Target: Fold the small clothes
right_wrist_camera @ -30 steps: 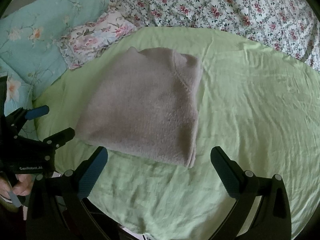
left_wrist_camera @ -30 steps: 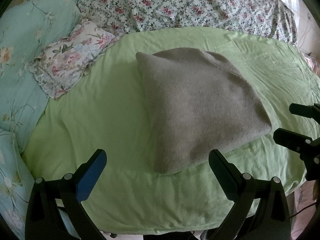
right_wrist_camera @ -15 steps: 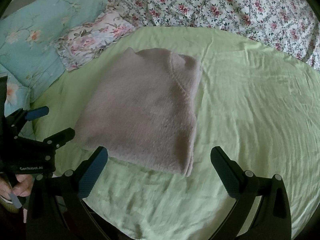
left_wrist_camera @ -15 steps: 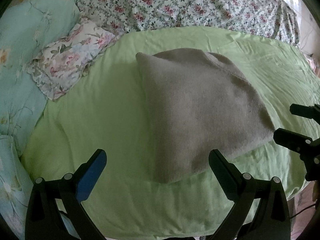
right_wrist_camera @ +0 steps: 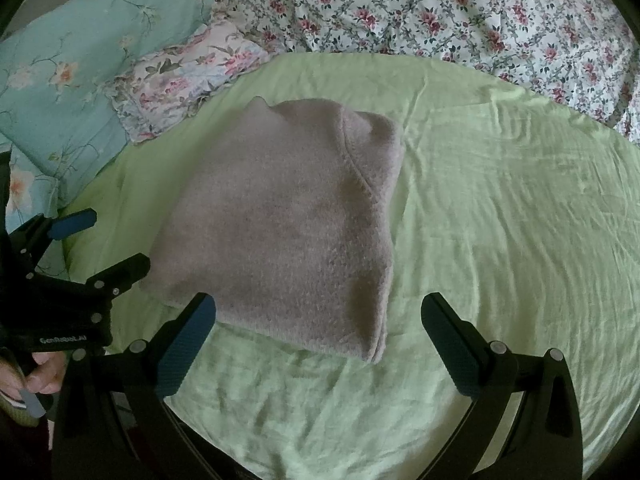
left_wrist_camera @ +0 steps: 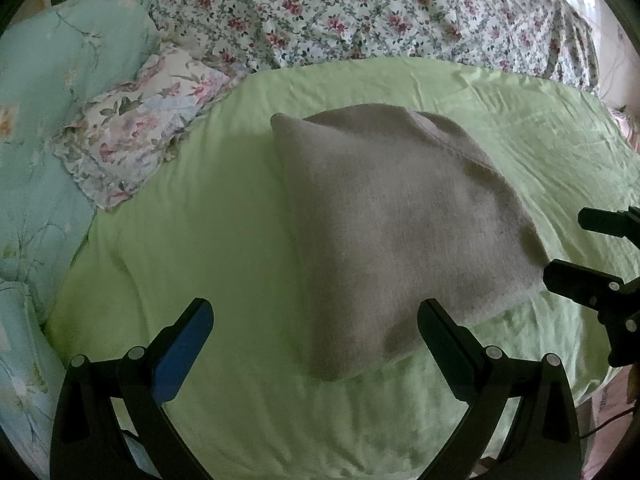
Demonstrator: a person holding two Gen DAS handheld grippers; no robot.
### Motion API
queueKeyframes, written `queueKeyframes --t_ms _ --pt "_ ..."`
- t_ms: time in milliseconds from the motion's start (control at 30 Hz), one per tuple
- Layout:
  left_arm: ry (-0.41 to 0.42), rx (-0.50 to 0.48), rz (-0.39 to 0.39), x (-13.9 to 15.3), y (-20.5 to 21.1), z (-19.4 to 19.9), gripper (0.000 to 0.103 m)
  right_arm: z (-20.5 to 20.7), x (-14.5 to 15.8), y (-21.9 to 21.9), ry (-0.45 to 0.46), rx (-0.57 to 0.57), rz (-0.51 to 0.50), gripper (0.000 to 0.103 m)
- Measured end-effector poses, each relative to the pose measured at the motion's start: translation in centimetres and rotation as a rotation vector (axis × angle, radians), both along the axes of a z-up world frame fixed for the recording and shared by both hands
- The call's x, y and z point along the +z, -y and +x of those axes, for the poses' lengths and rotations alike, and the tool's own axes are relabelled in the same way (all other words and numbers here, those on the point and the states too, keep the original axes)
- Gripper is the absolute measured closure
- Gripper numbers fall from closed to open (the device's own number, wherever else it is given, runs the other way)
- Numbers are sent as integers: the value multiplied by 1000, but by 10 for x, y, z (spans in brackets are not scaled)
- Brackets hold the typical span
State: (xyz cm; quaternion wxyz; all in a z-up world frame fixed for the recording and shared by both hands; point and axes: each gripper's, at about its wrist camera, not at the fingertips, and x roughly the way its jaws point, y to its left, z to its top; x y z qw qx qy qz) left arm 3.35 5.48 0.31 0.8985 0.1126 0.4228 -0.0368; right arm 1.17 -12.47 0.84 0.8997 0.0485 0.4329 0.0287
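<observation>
A grey fuzzy sweater lies folded into a rough square on the green bed sheet. It also shows in the right wrist view. My left gripper is open and empty, above the sweater's near corner. My right gripper is open and empty, above the sweater's near edge. The right gripper shows at the right edge of the left wrist view. The left gripper shows at the left edge of the right wrist view, beside the sweater's left edge.
A floral quilt is bunched across the back of the bed. A small floral pillow and a teal floral pillow lie at the back left. The bed's near edge runs below the grippers.
Both grippers have moved slightly forward and lower toward the sweater. The sweater has not moved. Both grippers stay open.
</observation>
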Motion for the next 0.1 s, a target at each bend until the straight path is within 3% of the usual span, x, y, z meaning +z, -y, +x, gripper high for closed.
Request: queueKeyframes --t_ms 100 --pt "-2 -5 4 -3 3 0 1 1 -1 0 7 -3 9 1"
